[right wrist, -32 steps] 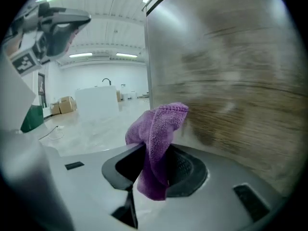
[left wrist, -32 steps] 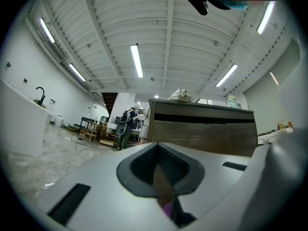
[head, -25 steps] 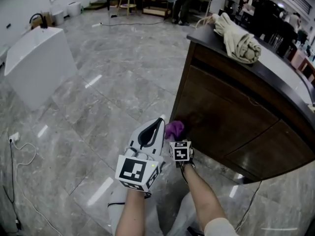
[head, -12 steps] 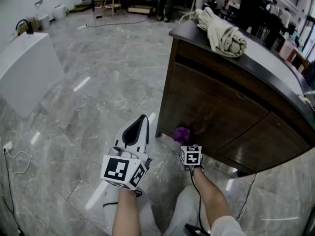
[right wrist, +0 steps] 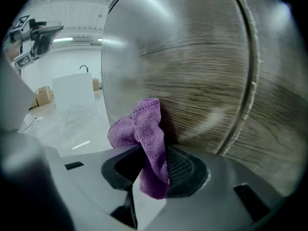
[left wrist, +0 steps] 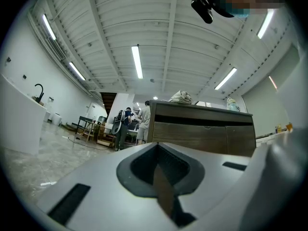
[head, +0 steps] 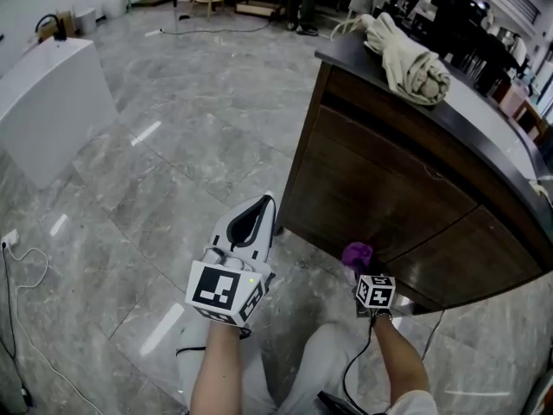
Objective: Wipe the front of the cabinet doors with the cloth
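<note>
your right gripper [right wrist: 155, 173] is clamped on the purple cloth [right wrist: 143, 126]. the cloth's bunched end rests against the lower part of the dark wood cabinet door [head: 371, 184], near its bottom edge. your left gripper [head: 252, 225] hangs well apart from the door over the grey floor [head: 173, 145], its jaws together and empty.

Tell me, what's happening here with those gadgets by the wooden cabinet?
A person holds a pair of tongs in each hand and appears to be wiping a cabinet. The right tongs are clamped on a purple cloth, which is held against the lower part of the dark wooden cabinet door, near the floor. The left tongs are shut and empty, held off to the side, away from the cabinet.
</note>
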Available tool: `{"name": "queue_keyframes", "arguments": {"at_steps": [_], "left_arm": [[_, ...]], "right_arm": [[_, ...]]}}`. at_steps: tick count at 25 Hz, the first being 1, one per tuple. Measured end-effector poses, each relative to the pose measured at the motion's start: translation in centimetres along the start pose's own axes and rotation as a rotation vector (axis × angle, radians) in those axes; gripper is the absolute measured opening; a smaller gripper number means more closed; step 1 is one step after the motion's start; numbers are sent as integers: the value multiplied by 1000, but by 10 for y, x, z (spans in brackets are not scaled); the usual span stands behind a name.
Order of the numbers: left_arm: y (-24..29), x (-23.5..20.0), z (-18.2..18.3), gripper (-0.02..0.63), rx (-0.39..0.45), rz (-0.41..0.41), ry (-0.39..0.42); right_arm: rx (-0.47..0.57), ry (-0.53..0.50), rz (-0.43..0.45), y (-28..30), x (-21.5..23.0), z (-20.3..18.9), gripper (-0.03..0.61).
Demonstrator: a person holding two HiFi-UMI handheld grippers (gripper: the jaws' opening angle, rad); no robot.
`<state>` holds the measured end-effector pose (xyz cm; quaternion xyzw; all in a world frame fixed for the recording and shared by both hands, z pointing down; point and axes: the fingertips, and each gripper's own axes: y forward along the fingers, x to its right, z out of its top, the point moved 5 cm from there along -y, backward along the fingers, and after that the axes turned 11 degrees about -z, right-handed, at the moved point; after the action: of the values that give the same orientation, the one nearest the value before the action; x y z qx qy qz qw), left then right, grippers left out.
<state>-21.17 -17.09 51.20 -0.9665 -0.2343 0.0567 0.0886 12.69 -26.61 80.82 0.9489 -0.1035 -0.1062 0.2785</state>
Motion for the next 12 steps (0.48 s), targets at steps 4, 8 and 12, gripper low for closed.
{"name": "queue_keyframes", "arguments": {"at_steps": [4,8,12], "left_arm": [[3,1,-1,3,-7,-5,7],[5,3,-1,3,-9,-9,7],[6,4,-1,3,-16,-10,15]], "right_arm": [[-8,57,-36,-12,26,-8,132],[-13,93,-84,-26,53,-18,132],[-13,111,-115,-38,72,-22,132]]}}
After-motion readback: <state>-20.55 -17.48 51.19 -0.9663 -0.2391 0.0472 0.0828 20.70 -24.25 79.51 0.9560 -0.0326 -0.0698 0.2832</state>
